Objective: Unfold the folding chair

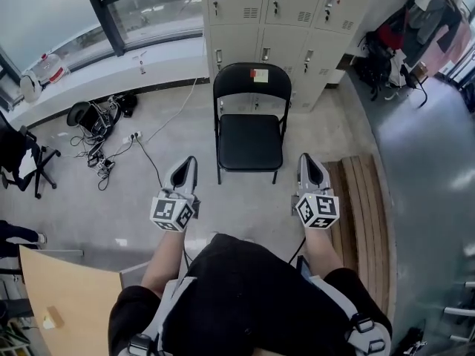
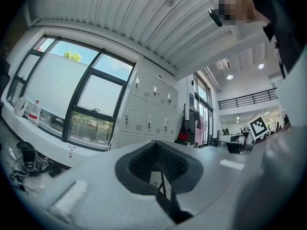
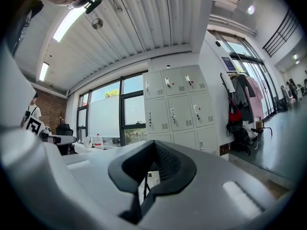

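A black folding chair (image 1: 250, 124) stands opened out on the floor in front of the lockers, seat flat and backrest upright, with a small sticker on the backrest. My left gripper (image 1: 189, 162) is held level, to the left of the chair's front legs and short of them, jaws shut and empty. My right gripper (image 1: 306, 158) is held the same way to the chair's right, also shut and empty. Neither touches the chair. In the left gripper view the shut gripper (image 2: 158, 169) fills the lower frame, and in the right gripper view the gripper (image 3: 152, 169) does too.
Grey lockers (image 1: 274, 21) back the chair. A slatted wooden bench (image 1: 364, 213) lies right of my right hand. Cables and a power strip (image 1: 111, 150) sprawl at left near an office chair (image 1: 22, 154). A wooden tabletop (image 1: 67, 302) is at lower left; bags (image 1: 382, 61) hang far right.
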Tool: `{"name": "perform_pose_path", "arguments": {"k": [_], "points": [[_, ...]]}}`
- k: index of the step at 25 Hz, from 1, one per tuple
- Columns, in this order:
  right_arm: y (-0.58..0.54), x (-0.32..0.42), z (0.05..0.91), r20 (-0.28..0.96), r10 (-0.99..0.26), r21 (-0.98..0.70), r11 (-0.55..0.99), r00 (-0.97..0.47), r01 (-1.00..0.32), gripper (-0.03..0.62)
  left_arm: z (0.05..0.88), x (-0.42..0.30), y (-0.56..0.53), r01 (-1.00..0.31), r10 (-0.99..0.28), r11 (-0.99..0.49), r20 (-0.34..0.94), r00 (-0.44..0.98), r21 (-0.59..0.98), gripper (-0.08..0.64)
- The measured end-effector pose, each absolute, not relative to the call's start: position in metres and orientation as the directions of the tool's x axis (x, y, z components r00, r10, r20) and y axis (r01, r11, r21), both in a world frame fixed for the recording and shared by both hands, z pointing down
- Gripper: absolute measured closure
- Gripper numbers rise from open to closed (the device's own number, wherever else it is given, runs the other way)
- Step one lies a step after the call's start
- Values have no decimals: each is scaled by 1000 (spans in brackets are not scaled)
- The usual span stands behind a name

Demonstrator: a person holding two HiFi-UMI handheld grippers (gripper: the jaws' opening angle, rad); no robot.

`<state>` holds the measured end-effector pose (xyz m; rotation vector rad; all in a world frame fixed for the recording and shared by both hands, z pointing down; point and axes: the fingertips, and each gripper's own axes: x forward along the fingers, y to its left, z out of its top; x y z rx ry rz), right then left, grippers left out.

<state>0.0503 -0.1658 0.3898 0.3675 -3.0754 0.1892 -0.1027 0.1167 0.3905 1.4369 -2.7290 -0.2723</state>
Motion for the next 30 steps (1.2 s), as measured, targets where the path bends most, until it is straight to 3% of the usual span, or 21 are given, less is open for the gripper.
{"name": "perform_pose_path", "arguments": {"k": [11, 30], "points": [[-141, 48, 382, 28, -240, -99, 965, -970, -242, 588, 376, -113, 154, -815, -811, 563, -101, -576, 134, 558], [-127, 33, 387, 43, -220, -111, 968, -975, -223, 588, 379, -107, 151, -835, -832, 535, -91, -547, 132, 558]]}}
